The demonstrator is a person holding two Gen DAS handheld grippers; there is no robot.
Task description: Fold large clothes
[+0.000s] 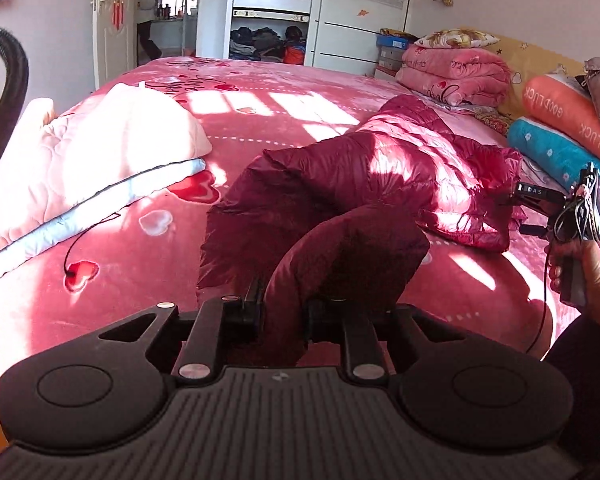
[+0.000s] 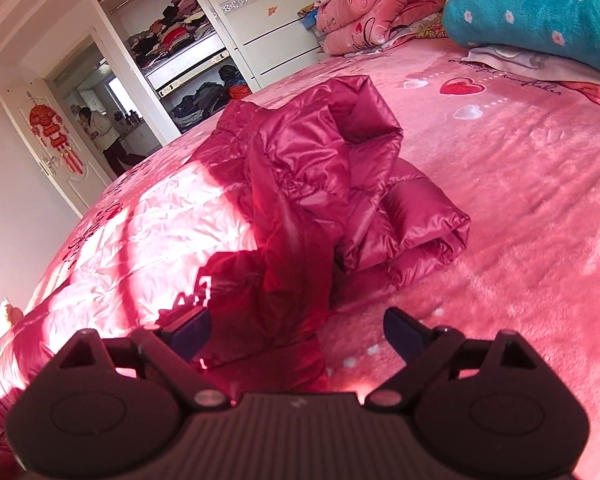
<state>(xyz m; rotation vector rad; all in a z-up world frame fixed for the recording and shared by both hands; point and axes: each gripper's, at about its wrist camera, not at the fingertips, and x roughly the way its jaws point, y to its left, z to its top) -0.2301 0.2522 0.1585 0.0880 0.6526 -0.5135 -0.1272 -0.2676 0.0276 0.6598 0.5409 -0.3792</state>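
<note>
Left gripper (image 1: 282, 312) fingertips buried in a maroon jacket (image 1: 380, 184) fold, right one's pad hidden, pale quilt (image 1: 80, 168) off to its left cut by the frame edge, right gripper (image 2: 296, 332) finger bases masked by its housing, doorway person (image 2: 100, 128) too small to read

Hard sunlight falls in barred patches across the pink heart-printed plush bed cover (image 1: 300, 112), blowing out the pale pink quilted garment (image 1: 100, 152) to near white. The shiny crimson puffer jacket (image 2: 320, 184) glares on its lit side; its shaded folds go murky, perhaps slightly blurred. Both fisheye views bend strongly at their edges, corners dark.
</note>
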